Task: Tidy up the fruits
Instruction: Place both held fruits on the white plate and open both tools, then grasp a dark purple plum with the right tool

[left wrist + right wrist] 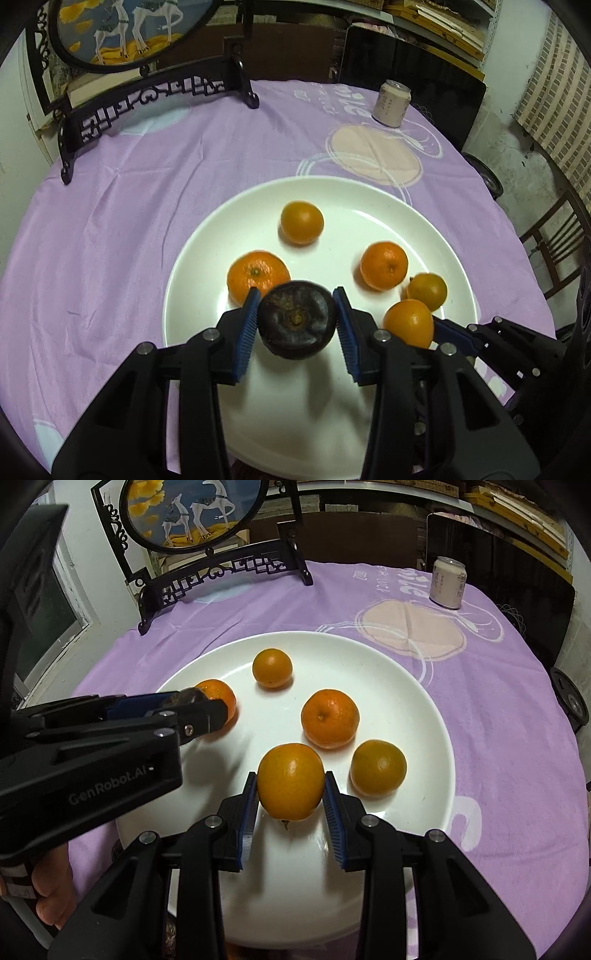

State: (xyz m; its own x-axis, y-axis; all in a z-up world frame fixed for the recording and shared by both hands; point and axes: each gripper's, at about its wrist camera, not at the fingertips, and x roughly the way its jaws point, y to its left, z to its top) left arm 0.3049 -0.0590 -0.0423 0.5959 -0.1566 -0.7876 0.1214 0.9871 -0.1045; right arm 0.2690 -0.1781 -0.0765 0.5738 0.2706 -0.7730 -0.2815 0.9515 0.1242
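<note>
A white plate (207,236) (417,686) on the purple cloth holds several oranges. My left gripper (295,321) is shut on a dark purple mangosteen (296,319) and holds it over the plate's near side, in front of an orange (255,275). It also shows in the right wrist view (192,705), at the left. My right gripper (290,794) is shut on an orange (290,781) over the plate, with another orange (378,768) to its right. In the left wrist view that held orange (409,322) shows at the right.
An ornate black stand (147,99) (218,572) with a round deer picture stands at the back left of the table. A pale drink can (390,103) (448,587) stands at the back right. A chair (557,240) is beyond the table's right edge.
</note>
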